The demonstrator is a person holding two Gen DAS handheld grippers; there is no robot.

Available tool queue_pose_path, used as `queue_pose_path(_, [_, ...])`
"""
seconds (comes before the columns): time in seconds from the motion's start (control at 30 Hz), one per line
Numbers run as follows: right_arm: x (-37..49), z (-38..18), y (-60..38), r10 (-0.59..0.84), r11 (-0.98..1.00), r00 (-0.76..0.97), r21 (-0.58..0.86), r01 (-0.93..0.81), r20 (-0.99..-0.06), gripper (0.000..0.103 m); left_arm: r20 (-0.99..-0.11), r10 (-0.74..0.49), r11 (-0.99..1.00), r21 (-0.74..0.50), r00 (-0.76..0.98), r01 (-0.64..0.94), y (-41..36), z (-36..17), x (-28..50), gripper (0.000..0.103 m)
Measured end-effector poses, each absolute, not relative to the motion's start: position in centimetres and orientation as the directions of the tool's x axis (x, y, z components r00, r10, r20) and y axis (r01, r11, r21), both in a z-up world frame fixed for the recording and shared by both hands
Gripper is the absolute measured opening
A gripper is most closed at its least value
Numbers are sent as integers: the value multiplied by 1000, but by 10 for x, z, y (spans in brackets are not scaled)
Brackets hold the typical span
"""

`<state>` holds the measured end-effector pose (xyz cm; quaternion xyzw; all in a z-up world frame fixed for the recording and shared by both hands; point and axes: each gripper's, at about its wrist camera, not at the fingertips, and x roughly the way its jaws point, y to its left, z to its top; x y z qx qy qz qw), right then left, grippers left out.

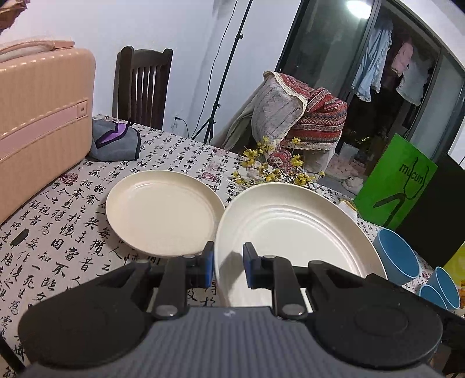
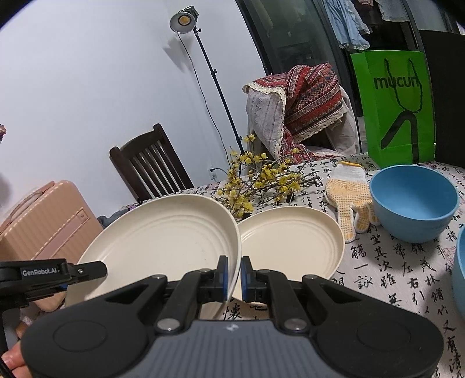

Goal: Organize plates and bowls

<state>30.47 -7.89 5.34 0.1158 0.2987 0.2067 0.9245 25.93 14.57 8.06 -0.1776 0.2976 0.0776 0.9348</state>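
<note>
A lived-in home, at the dining table (image 2: pixel 377 279) — its cloth is printed all over with black calligraphy. A dark wooden chair (image 1: pixel 142 87) stands at the far side against a plain white wall. A pink suitcase (image 1: pixel 40 116) sits at one end of the table; yellow flowering twigs (image 2: pixel 261 180), a dotted work glove (image 2: pixel 348 197) and a green shopping bag (image 2: pixel 395 104) share the top with cream plates (image 1: pixel 162 209) and blue bowls (image 2: pixel 412 200). Patterned blankets (image 2: pixel 305 104) are heaped over another seat, and laundry (image 1: pixel 375 61) hangs behind dark glass doors. A studio lamp (image 2: pixel 183 20) on a stand is the one non-domestic piece.
</note>
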Motion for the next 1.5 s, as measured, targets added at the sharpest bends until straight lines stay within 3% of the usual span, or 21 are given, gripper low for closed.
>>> queue_pose_path(1.5, [196, 69, -113, 451, 883, 768, 349, -312, -454, 9, -522, 15, 932, -303, 853, -202, 120, 100, 154, 20])
